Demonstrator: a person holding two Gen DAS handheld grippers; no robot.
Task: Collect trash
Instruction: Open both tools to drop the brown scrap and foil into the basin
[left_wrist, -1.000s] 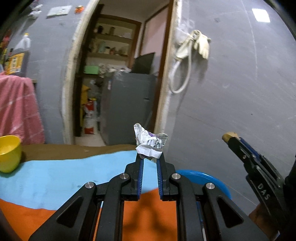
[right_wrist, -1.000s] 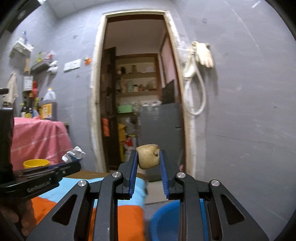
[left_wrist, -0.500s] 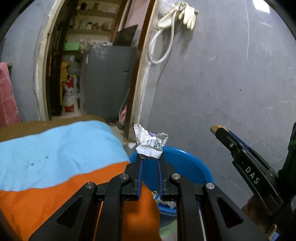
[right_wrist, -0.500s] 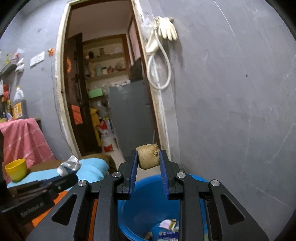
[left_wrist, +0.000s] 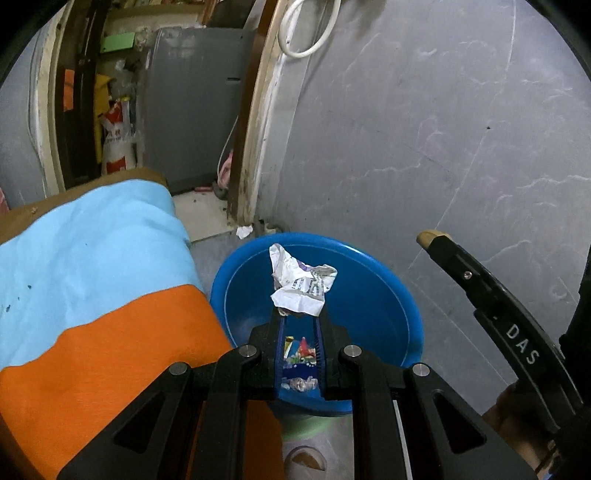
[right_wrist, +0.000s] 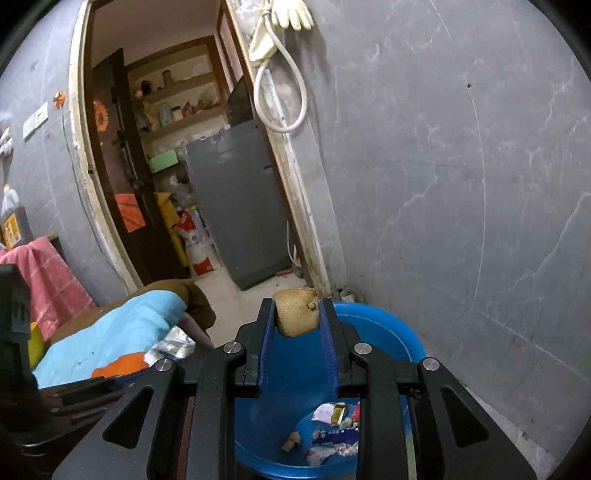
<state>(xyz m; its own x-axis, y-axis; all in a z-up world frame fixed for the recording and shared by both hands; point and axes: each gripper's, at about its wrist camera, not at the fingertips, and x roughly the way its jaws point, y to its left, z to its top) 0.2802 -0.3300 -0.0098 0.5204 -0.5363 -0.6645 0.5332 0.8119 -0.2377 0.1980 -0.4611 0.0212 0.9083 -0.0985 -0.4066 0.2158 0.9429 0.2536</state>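
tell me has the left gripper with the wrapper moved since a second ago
Yes. The left gripper, shut on the crumpled wrapper, has swung away from the blue and orange cloth toward the wall and tipped down, now over the blue basin.

A lived-in home is showing here: grey plastered walls are framing a worn doorway that is opening onto a pantry with cluttered shelves and a grey fridge. Rubber gloves and a hose are hanging by the door frame. A blue washtub is sitting on the floor beside a blue and orange blanket.
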